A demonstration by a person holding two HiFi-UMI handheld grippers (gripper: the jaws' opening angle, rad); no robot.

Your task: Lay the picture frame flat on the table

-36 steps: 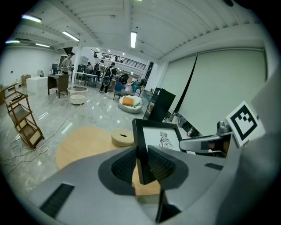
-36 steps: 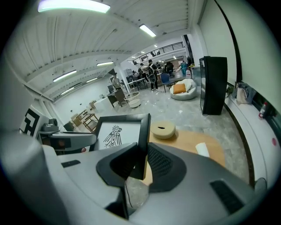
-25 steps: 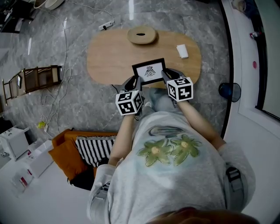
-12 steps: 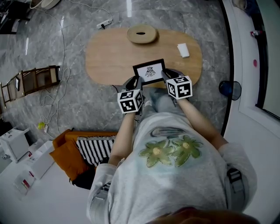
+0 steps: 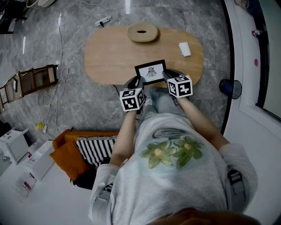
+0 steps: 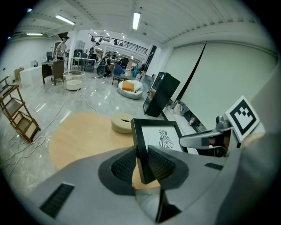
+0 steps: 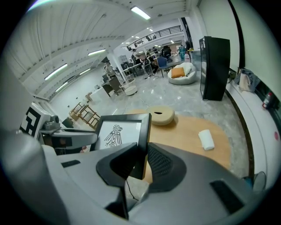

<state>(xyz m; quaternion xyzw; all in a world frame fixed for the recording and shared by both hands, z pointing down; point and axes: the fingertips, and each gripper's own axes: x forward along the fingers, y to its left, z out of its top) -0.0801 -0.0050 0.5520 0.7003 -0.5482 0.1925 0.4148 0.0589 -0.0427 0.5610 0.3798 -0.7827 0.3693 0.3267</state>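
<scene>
The room is lit brightly and evenly by ceiling light strips (image 6: 136, 20), reflected as pale streaks on the polished floor (image 5: 130, 8). Both gripper views are bent by fisheye distortion and darkened at the corners; shadows are soft.

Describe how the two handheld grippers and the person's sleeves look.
Left gripper and right gripper: smooth grey moulded bodies with dark ribbed pads inside. Each carries a white cube with black square markers. The person wears a light grey shirt with a green flower print; its sleeves end near the elbows.
</scene>
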